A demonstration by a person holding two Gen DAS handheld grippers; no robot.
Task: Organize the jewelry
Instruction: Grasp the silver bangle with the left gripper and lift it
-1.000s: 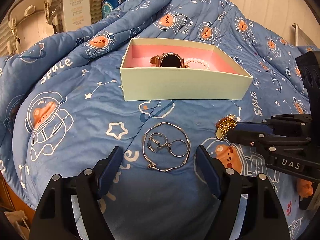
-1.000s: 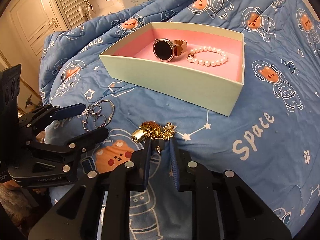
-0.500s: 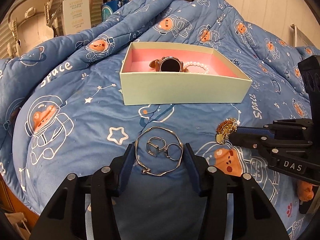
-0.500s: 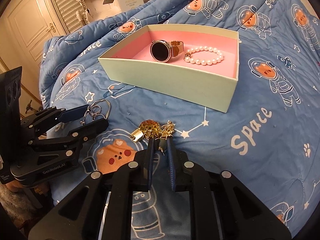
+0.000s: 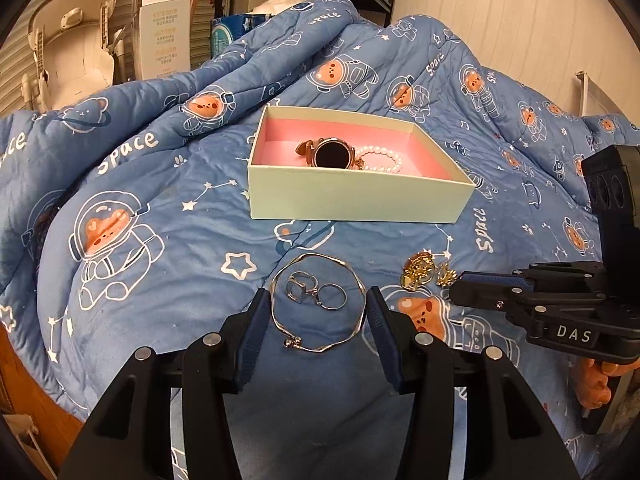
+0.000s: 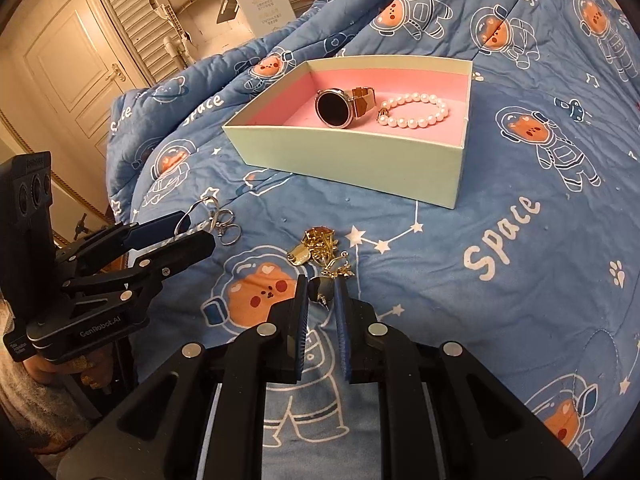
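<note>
A pale green box [image 5: 352,200] with a pink lining sits on the blue quilt and holds a rose-gold watch [image 5: 331,154] and a pearl bracelet [image 5: 380,158]. A silver bangle [image 5: 318,307] with two silver rings [image 5: 316,294] inside it lies between the jaws of my left gripper [image 5: 318,310], whose pads touch its sides. Gold earrings [image 6: 320,252] lie on the quilt. My right gripper [image 6: 322,292] is shut on a gold earring [image 6: 321,289] at the near edge of that pile. The box also shows in the right wrist view [image 6: 360,160].
The quilt [image 5: 120,200] is bunched up behind the box. A white carton [image 5: 164,28] and a cream plastic seat [image 5: 68,52] stand beyond the bed. A cream door [image 6: 68,64] is at the left. The bed edge drops off at the near left.
My left gripper moved forward and narrowed its jaws around the silver bangle. My right gripper narrowed onto a gold earring at the pile's near edge.
</note>
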